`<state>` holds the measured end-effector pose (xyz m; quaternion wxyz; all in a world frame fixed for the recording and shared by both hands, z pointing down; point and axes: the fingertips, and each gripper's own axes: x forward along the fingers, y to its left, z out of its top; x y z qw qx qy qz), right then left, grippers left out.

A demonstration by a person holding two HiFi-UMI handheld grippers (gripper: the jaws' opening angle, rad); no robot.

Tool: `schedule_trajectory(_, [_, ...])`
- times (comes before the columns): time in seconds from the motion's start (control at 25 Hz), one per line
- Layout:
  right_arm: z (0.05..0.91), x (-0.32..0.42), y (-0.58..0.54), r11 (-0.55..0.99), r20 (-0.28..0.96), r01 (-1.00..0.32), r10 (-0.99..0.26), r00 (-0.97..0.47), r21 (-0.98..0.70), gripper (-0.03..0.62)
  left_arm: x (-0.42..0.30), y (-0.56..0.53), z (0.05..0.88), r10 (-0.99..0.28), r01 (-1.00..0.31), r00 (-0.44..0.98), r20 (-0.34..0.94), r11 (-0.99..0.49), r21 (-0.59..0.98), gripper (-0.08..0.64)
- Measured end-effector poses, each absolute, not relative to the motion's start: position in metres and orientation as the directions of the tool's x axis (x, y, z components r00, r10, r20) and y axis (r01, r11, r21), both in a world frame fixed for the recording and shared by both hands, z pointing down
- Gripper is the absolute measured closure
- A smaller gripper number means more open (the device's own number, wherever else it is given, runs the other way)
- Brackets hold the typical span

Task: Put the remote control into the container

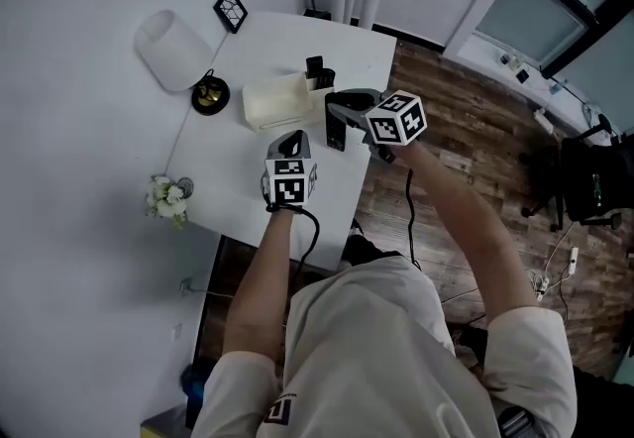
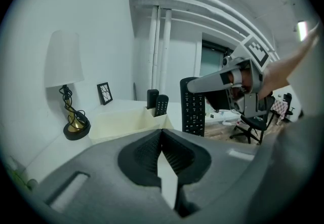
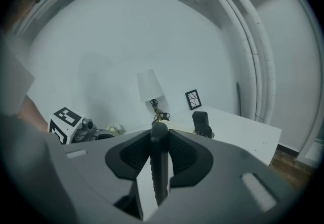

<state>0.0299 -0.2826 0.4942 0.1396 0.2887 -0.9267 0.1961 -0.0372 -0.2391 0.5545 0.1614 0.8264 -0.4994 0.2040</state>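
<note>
The right gripper [image 3: 158,153] has its jaws partly closed and clamped on a long black button-covered remote control [image 2: 193,109], which it holds upright in the air above the white table [image 1: 349,50]. The remote is near the end of the cream rectangular plastic container [image 1: 272,101], where two more black remotes [image 1: 317,71] stand in a small compartment. The left gripper [image 2: 162,136] has its jaws pressed fully together with nothing between them, on the near side of the container.
</note>
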Motion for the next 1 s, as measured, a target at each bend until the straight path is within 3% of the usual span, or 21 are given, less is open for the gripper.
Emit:
schedule_trajectory(0.6, [0.499, 0.03, -0.29, 0.757, 0.346, -0.569, -0.465, -0.815, -0.322, 0.491, -0.041, -0.239, 0.561, -0.759, -0.897, 0.403, 0.511, -0.437, 0.057, 0.555])
schedule_trajectory(1.0, [0.471, 0.038, -0.324, 0.791, 0.29, -0.56, -0.492, -0.821, -0.247, 0.491, -0.047, -0.237, 0.569, -0.759, -0.911, 0.373, 0.534, -0.408, 0.058, 0.554])
